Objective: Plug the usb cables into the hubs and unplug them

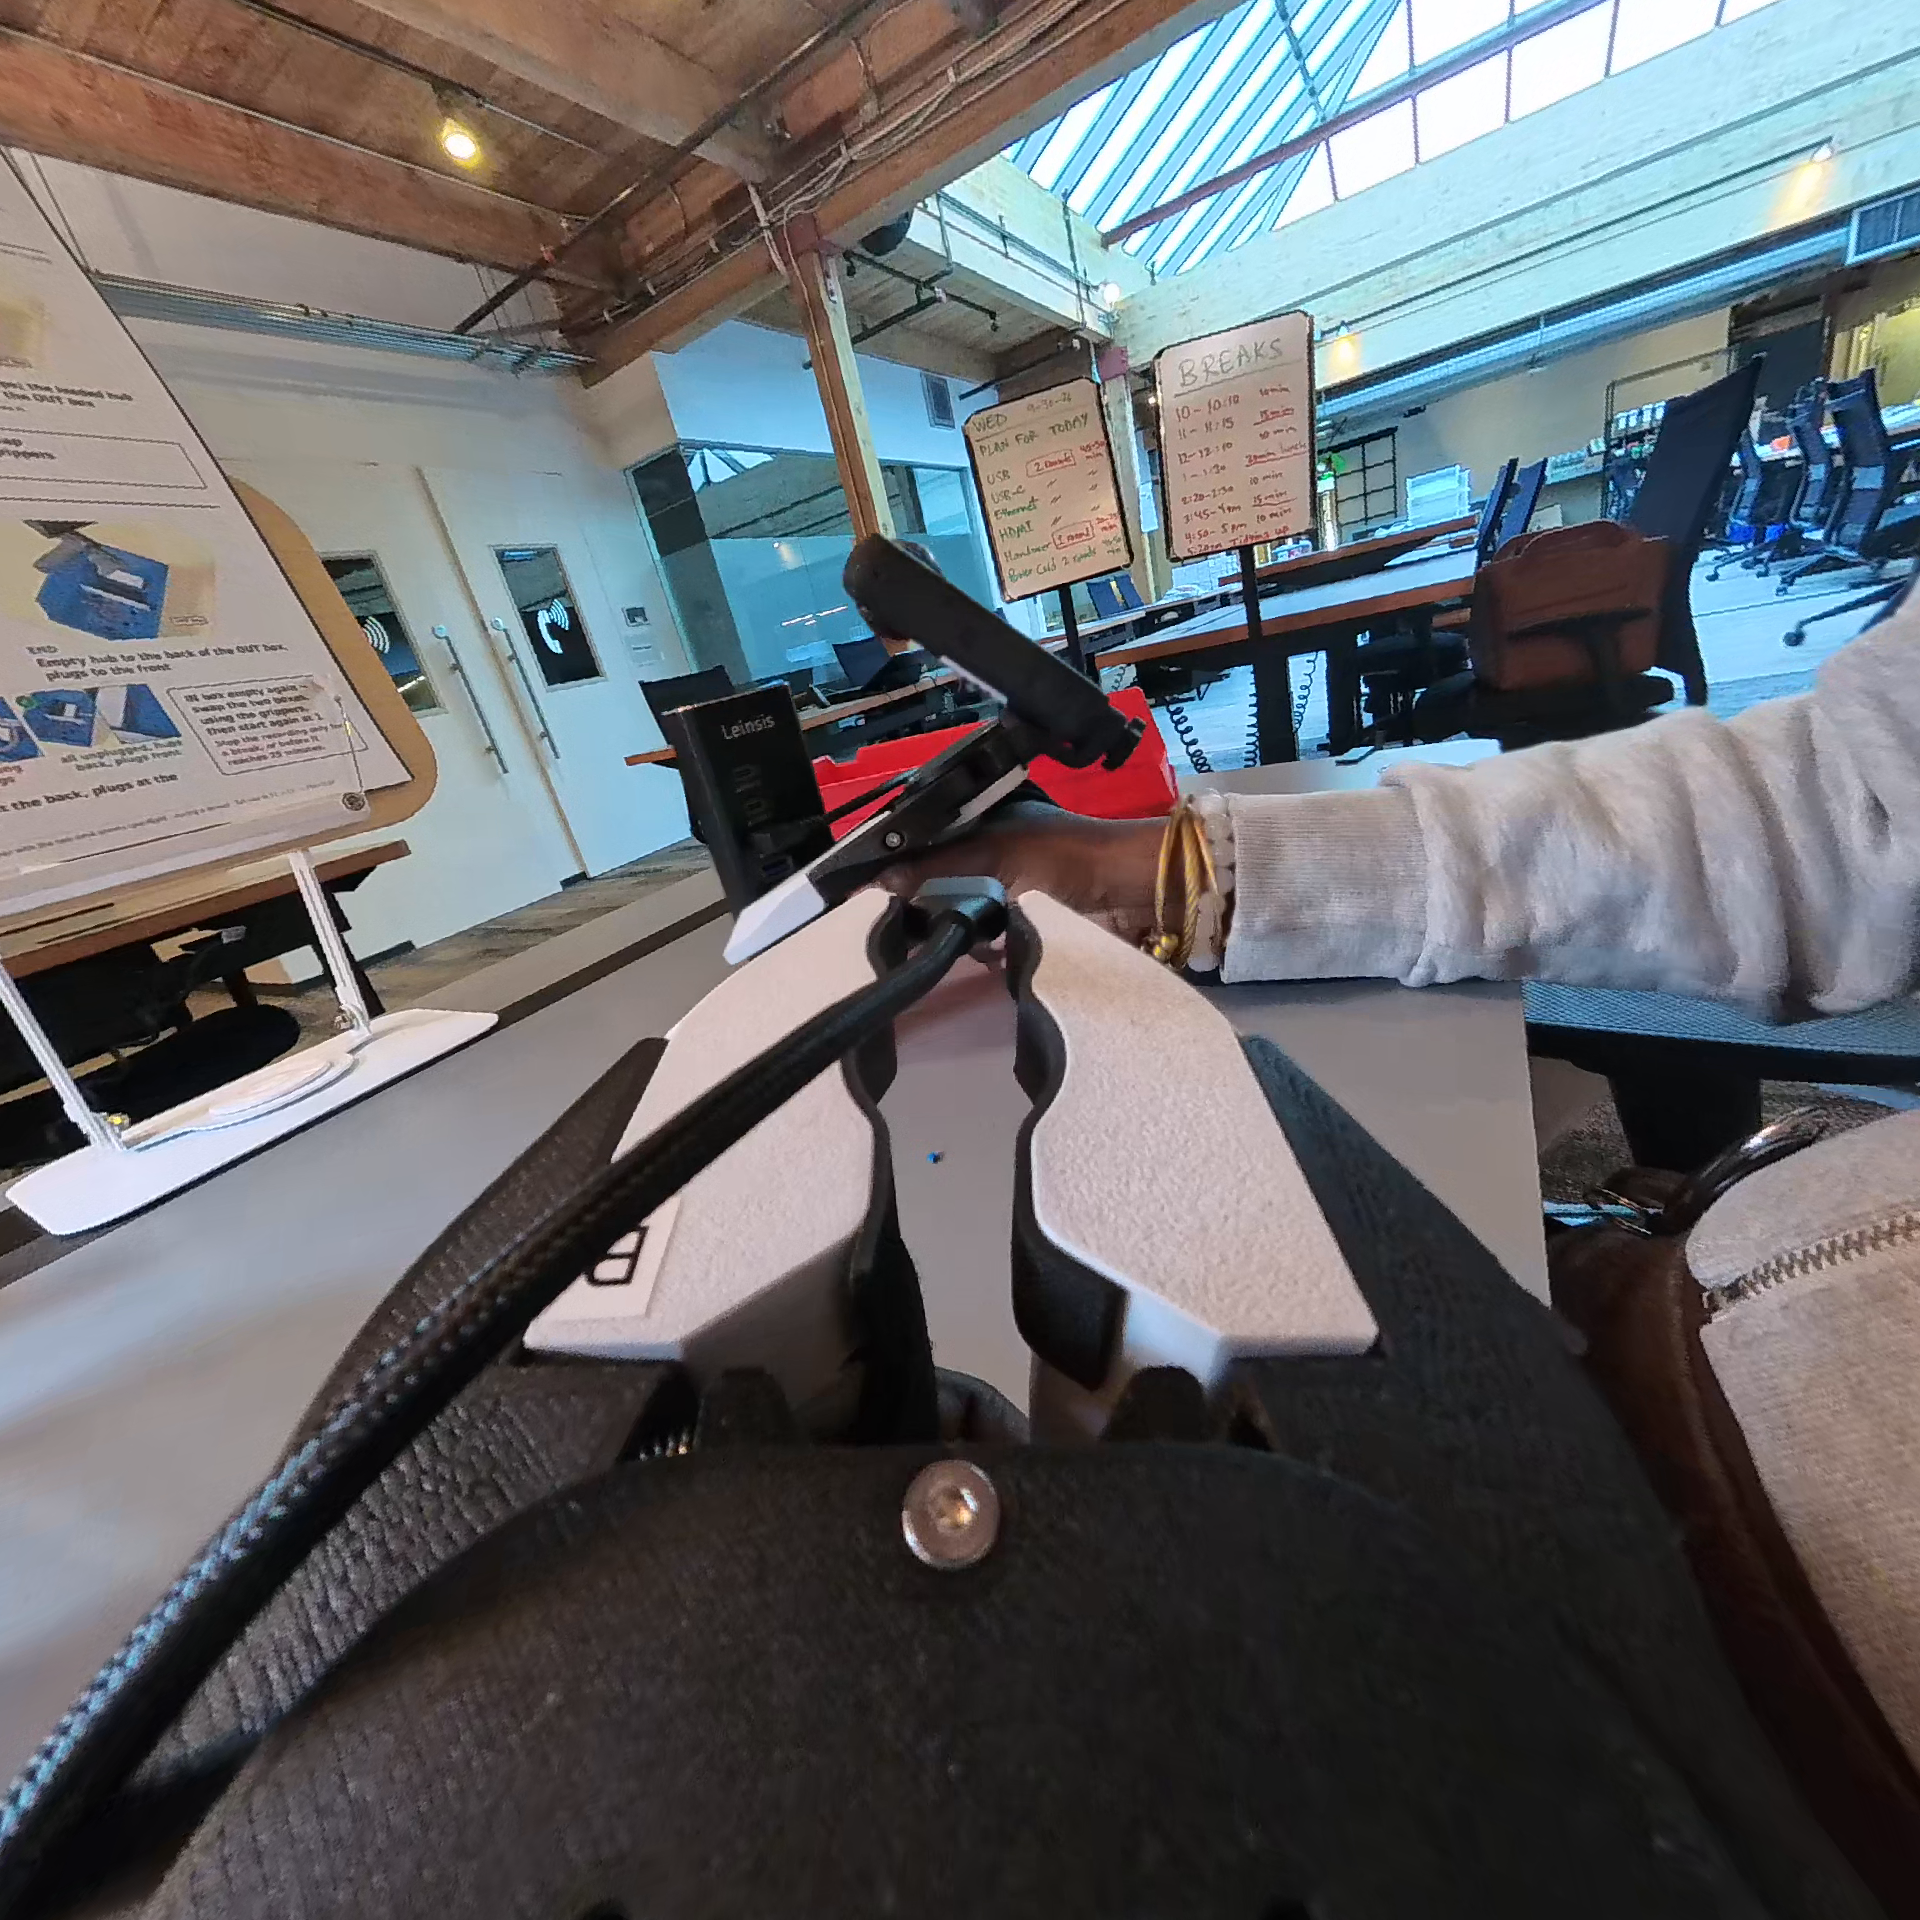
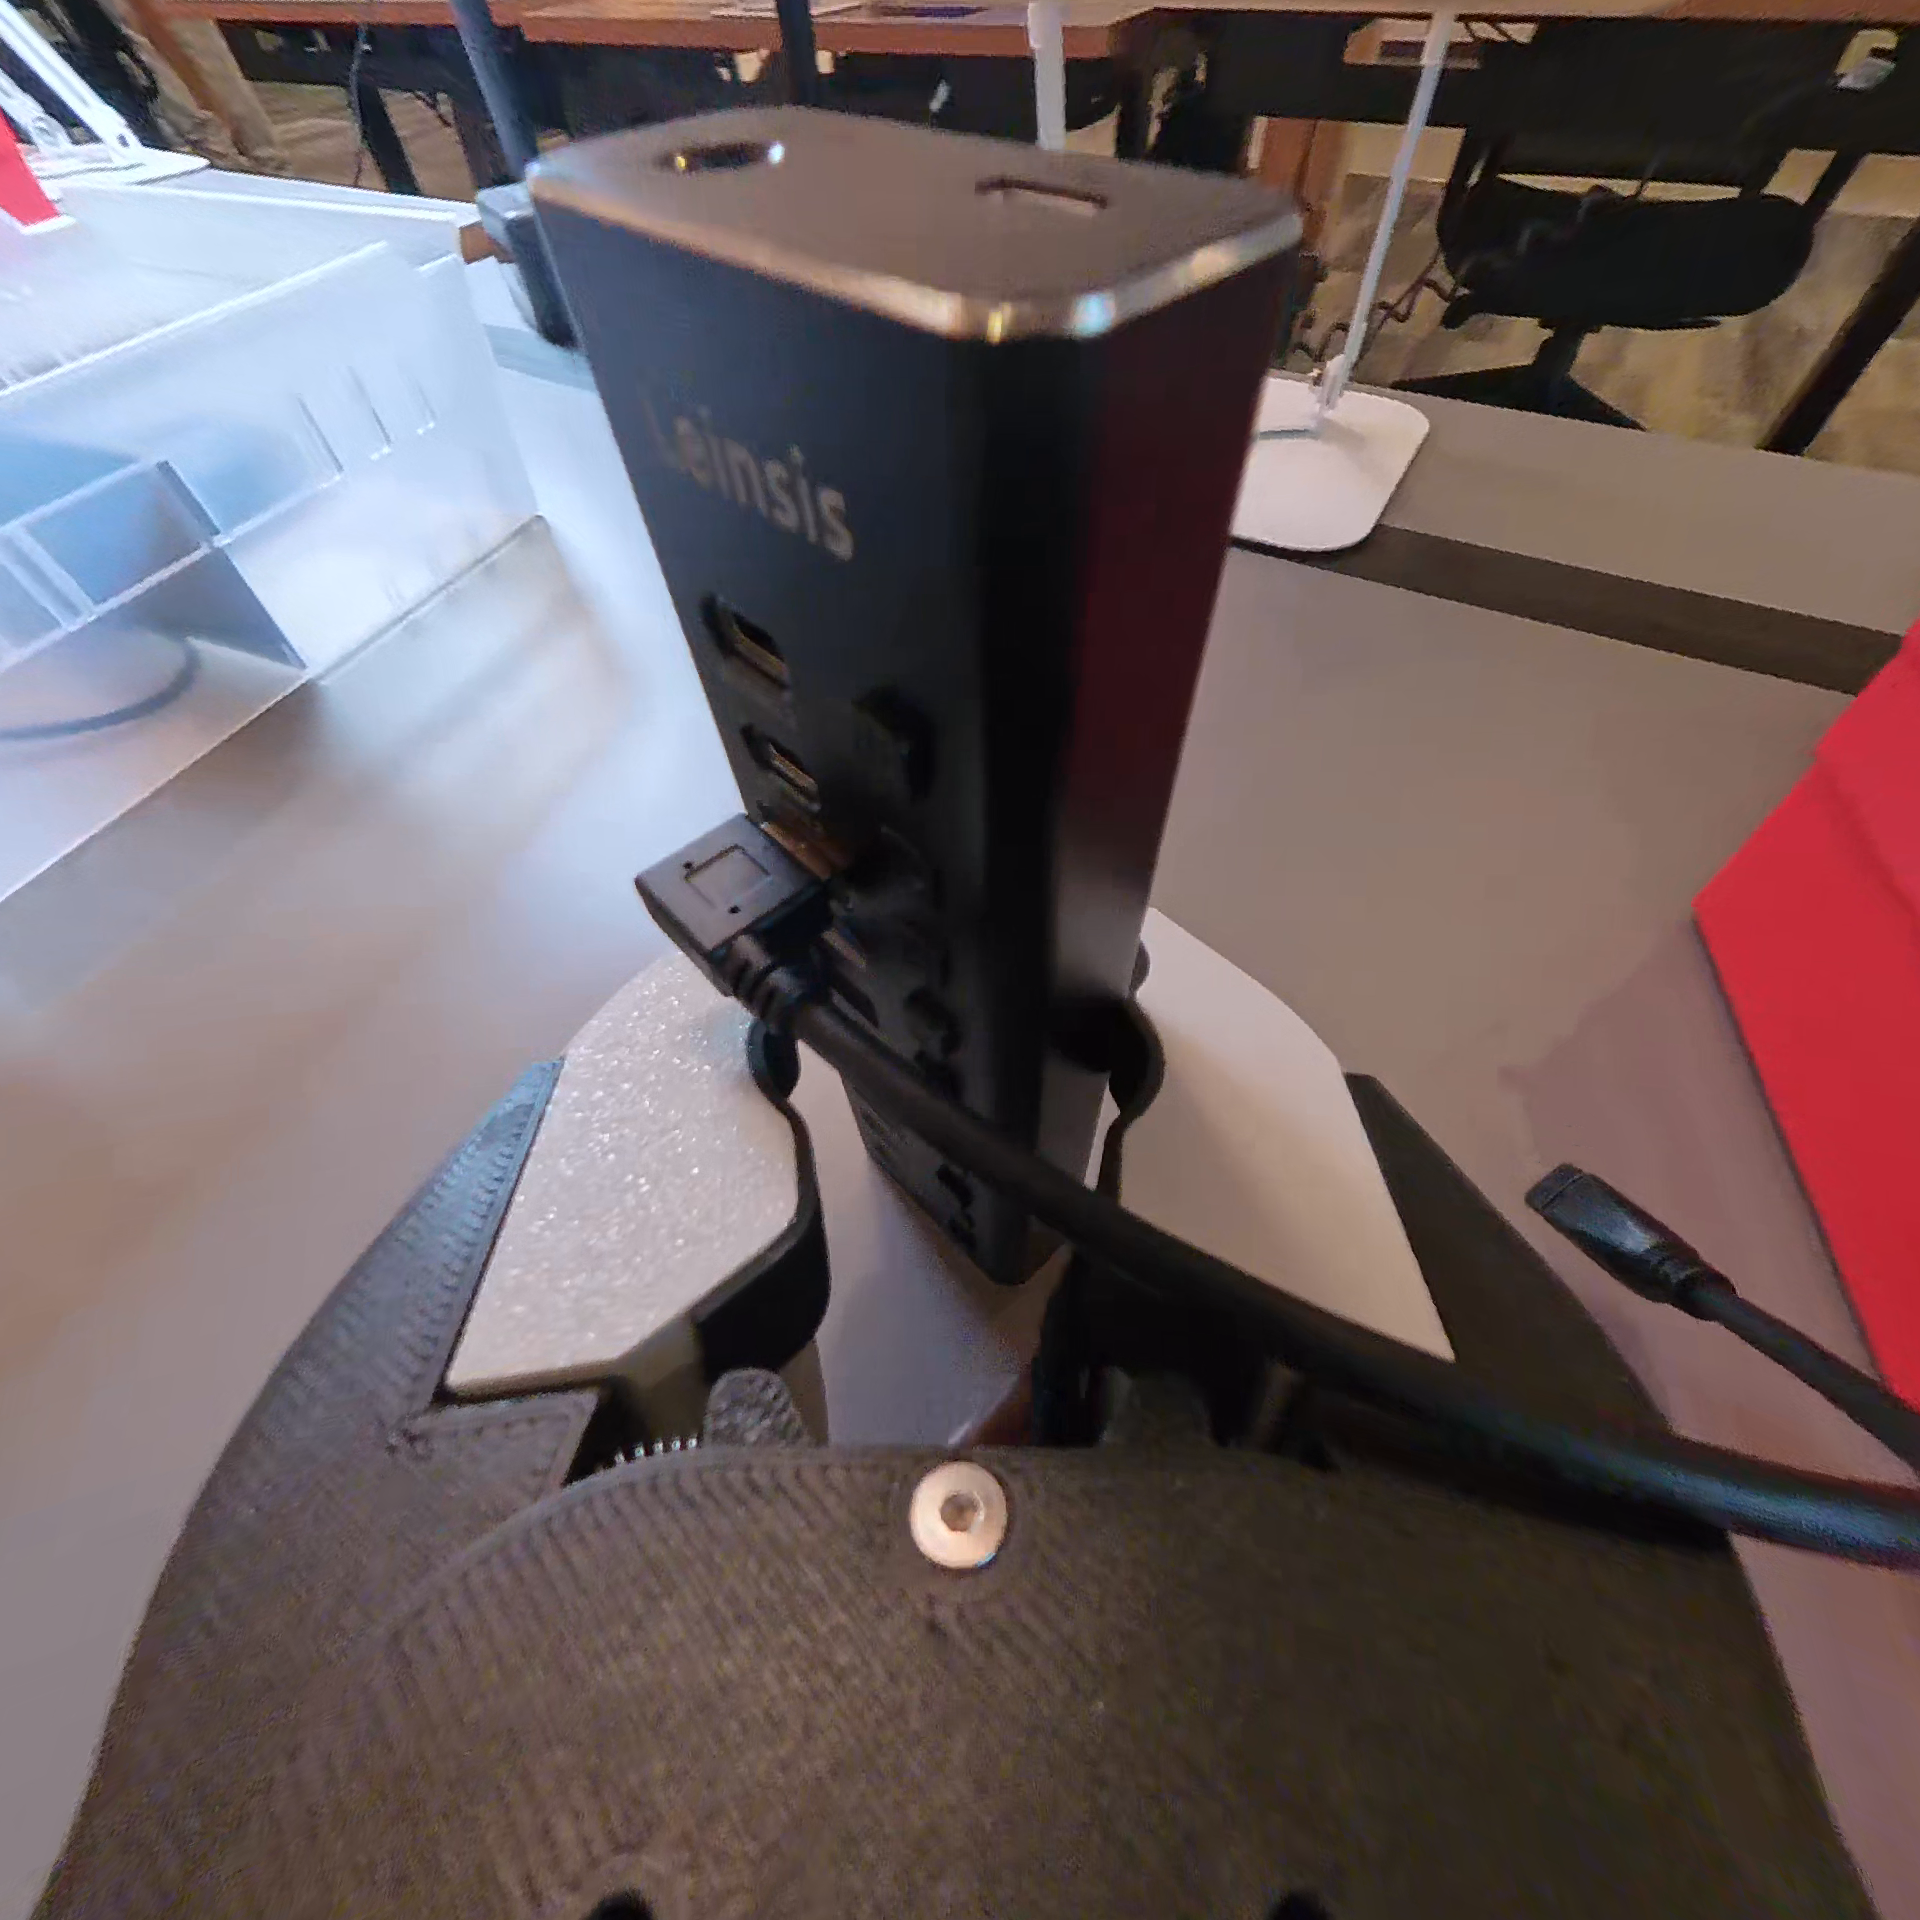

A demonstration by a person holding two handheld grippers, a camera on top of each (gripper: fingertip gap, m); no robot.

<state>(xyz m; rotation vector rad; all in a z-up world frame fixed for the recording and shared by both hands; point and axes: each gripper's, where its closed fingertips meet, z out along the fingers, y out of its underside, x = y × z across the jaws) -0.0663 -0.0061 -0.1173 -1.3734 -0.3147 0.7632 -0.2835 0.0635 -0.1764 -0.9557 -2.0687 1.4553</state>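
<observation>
In the right wrist view my right gripper is shut on the lower part of an upright black hub. A black plug sits in one of the hub's front ports, and its cable runs down to the right. A second black plug is loose at the right. In the left wrist view my left gripper is shut on a black braided usb cable near its plug end. Just beyond it a hand holds the right gripper with the hub.
A red box stands at the right and shows behind the hub in the left wrist view. A clear plastic bin is at the left. A white stand with an instruction sheet sits on the grey table. Tip to tip, the grippers are about 25 cm apart.
</observation>
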